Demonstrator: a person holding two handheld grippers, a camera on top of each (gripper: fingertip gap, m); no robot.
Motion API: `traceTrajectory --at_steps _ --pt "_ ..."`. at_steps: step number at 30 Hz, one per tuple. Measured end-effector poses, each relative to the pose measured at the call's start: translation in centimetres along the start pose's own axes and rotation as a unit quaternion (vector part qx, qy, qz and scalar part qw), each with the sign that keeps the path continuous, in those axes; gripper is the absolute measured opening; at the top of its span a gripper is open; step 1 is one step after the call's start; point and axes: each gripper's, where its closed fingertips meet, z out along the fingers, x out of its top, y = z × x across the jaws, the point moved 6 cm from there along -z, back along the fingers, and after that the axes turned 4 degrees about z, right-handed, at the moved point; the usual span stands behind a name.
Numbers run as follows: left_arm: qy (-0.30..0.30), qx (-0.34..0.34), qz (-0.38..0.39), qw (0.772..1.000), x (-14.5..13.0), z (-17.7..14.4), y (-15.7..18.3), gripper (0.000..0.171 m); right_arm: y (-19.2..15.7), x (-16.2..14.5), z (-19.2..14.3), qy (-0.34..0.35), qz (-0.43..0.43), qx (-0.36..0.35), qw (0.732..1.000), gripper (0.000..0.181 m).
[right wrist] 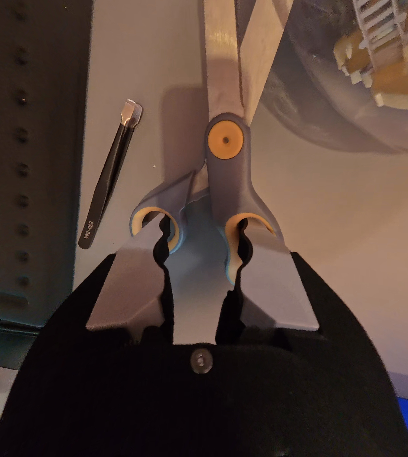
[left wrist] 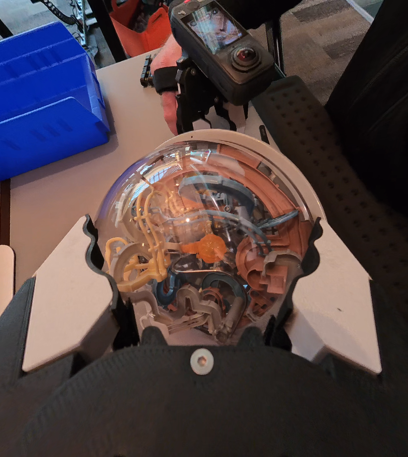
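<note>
left gripper point(left wrist: 204, 267) spread wide, fingers pressed on both flanks of clear maze ball point(left wrist: 198, 237), ball resting on pale table point(left wrist: 57, 197). right gripper point(right wrist: 201, 237) part spread, each fingertip hooked inside one loop of scissors point(right wrist: 225, 158), blades slightly parted. judgement: keep ball squeeze even, fingertips seated deep in loops. black tweezers point(right wrist: 110, 173) just left of scissors; ball close ahead-right of blades. blue bin point(left wrist: 32, 99) well left; table edge near right.

Left gripper point(left wrist: 204, 249): jaws spread wide, fingers point(left wrist: 74, 291) bearing at 10 and 2 o'clock. Right gripper point(right wrist: 201, 237): jaws partly parted, fingertips point(right wrist: 148, 237) pointing to 12 o'clock. Person's hand point(left wrist: 167, 81) with a black strap grips the right gripper's handle at 12 o'clock in the left wrist view.
</note>
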Motion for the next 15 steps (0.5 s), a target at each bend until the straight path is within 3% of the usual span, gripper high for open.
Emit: traceTrajectory --at_steps 3,10,15 --pt "0.006 0.000 0.004 1.000 -0.1 -0.1 0.1 0.159 0.6 1.0 0.2 -0.020 -0.024 0.002 1.000 0.056" --pt "0.040 0.005 -0.016 0.999 -0.4 -0.2 0.0 0.157 1.4 2.7 0.7 0.005 -0.054 0.011 0.998 0.047" --pt "0.026 0.017 -0.014 0.999 -0.2 -0.3 -0.1 0.158 0.9 2.9 1.0 0.028 -0.035 0.023 0.999 0.045"
